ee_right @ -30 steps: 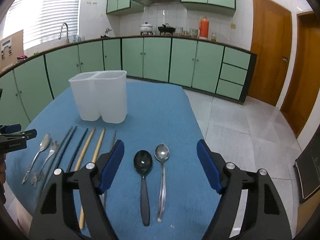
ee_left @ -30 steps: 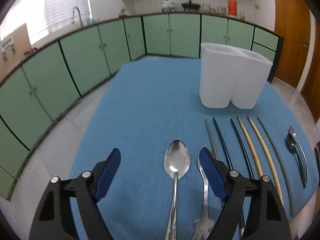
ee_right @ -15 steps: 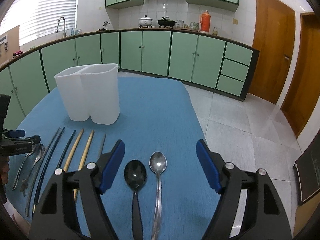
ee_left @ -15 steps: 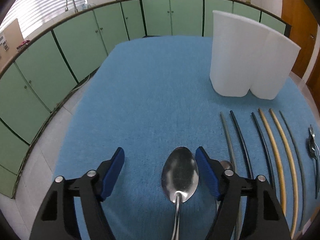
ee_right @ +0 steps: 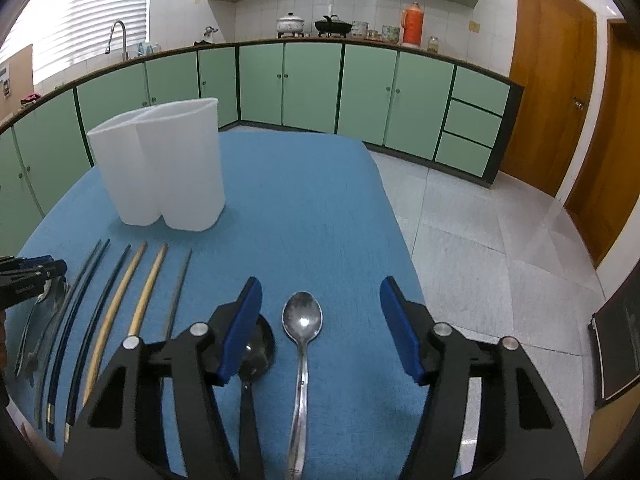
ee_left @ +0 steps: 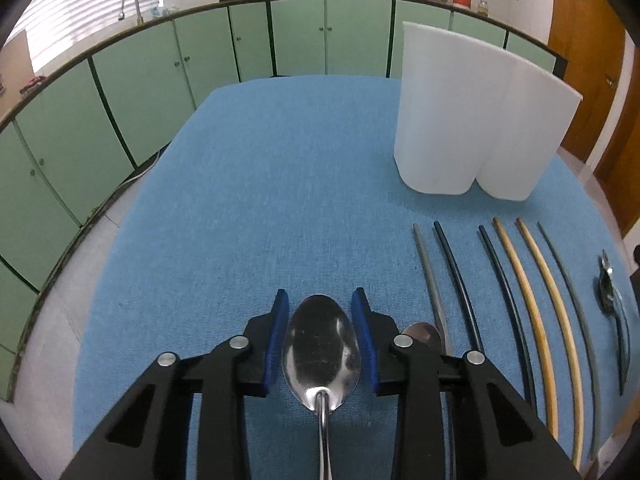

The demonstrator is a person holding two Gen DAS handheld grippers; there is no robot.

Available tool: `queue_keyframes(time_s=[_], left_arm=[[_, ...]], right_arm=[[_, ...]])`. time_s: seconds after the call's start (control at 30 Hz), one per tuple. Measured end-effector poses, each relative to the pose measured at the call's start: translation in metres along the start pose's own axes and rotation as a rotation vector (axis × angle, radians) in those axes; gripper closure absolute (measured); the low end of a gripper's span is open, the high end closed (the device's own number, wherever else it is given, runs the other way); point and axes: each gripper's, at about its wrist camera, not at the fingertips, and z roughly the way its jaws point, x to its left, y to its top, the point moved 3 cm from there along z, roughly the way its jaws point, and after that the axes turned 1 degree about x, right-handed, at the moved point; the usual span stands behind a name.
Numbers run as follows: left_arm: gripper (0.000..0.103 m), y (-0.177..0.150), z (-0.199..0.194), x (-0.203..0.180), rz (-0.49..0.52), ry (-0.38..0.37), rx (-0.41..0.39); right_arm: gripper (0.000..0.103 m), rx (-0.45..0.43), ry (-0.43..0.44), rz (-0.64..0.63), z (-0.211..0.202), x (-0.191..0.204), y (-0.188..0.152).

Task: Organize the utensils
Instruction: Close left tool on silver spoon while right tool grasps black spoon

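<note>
In the left wrist view a large silver spoon [ee_left: 320,352] lies on the blue cloth [ee_left: 260,200]. My left gripper [ee_left: 320,292] is over its bowl, jaws closing, and the blue pads [ee_left: 280,336] meet the bowl's two edges. In the right wrist view my right gripper [ee_right: 320,284] is open with its jaws closing. A smaller silver spoon [ee_right: 302,316] lies between the fingers, untouched. A black spoon [ee_right: 258,348] sits half under the left finger. The white two-compartment holder [ee_left: 480,120] [ee_right: 160,168] stands at the back.
Several chopsticks [ee_left: 520,300] [ee_right: 120,300] lie side by side between the two hands. Another small spoon [ee_left: 422,332] peeks from behind my left gripper's right finger. The table edge [ee_right: 400,240] drops to tiled floor on the right. Green cabinets ring the room.
My left gripper came down and forward over the large spoon, and its jaws narrowed from wide to the bowl's edges. The right gripper sank toward the silver spoon and narrowed slightly.
</note>
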Motion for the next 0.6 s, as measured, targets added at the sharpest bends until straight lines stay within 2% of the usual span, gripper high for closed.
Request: queue_keyframes(time_s=[0.1, 0.23, 0.6], left_arm=[[0.071, -0.002, -0.009, 0.003, -0.01, 0.001, -0.028], [0.071, -0.006, -0.026, 0.004, -0.001, -0.002, -0.073], [0.071, -0.014, -0.033, 0.003, 0.014, -0.018, -0.076]], right_arm=[[0.047, 0.01, 0.063, -0.025, -0.003, 0.009, -0.003], [0.055, 0.04, 0.124, -0.072, -0.002, 0.025, -0.01], [0.069, 0.123, 0.149, -0.084, 0.013, 0.033, -0.019]])
